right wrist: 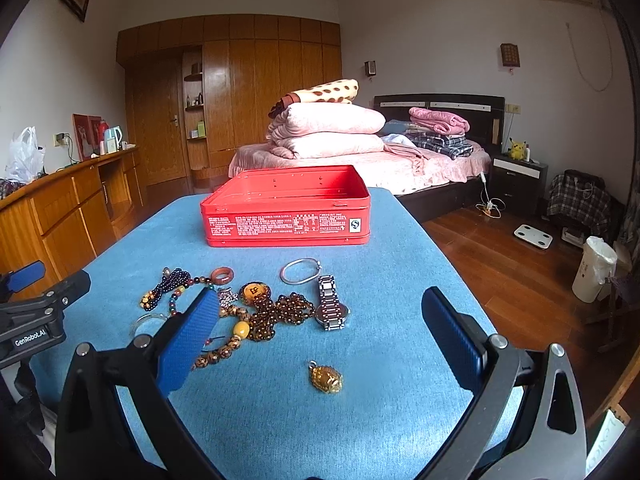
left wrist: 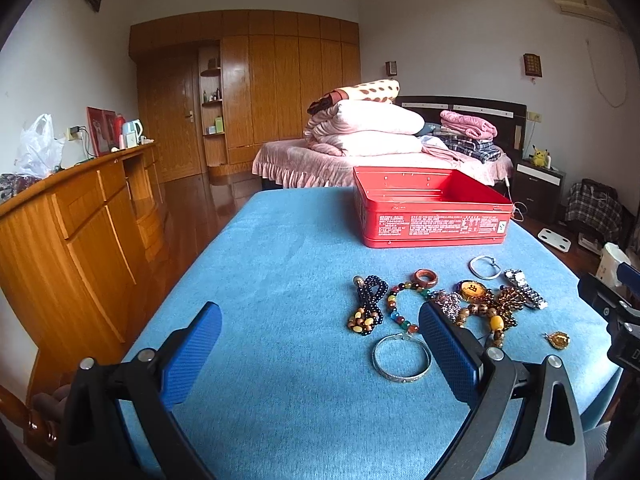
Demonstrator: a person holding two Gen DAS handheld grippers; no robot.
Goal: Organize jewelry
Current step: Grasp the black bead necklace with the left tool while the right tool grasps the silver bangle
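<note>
Jewelry scattered across blue cloth-covered table [right wrist: 360,420], near side of open red rectangular metal tin [right wrist: 286,216]. Left gripper [left wrist: 320,336] spread wide, empty, blue pad hiding part of multicoloured bead bracelet [left wrist: 394,308]; engraved silver bangle [left wrist: 402,358] between fingers. Right gripper [right wrist: 320,326] equally wide, empty, left pad covering brown bead strands [right wrist: 280,314]. Steel link watch [right wrist: 330,306], gold pendant [right wrist: 326,378] lying clear. Tangled pieces hard to separate.

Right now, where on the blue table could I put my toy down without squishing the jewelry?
The blue cloth is bare to the left of the red tin and the dark bead strand. There is also bare cloth at the near edge, in front of the silver bangle and gold pendant. The strip between tin and jewelry is narrow. The middle, around the watch, is crowded.
</note>
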